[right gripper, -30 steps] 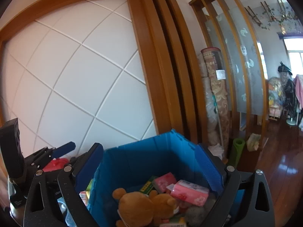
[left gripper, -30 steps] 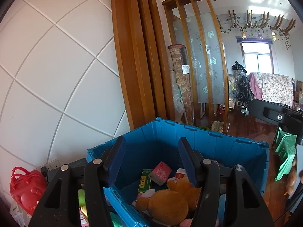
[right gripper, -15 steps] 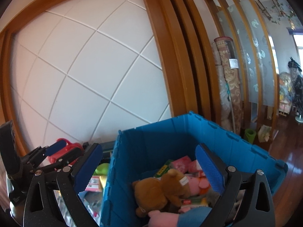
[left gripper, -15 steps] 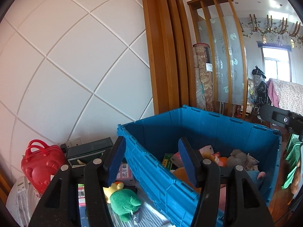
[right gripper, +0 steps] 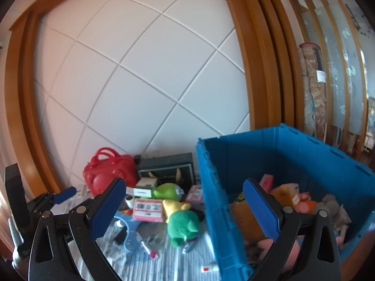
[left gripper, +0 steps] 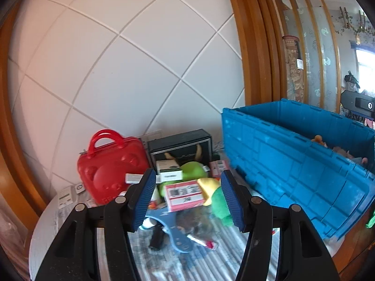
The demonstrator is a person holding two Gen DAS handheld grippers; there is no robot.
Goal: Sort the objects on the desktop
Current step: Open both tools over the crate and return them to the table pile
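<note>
Here both grippers, left [left gripper: 188, 197] and right [right gripper: 184, 207], hold jaws spread, empty; the bin [right gripper: 304, 154] holding plush toys [right gripper: 284, 190] sits right of the jaws.

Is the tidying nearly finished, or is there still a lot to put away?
Partly done. The blue crate already holds plush toys and small boxes. Nothing is in hand: the left gripper and right gripper both have their jaws open and empty. Still out on the table: a red handbag, pink box, green plush and more.
</note>
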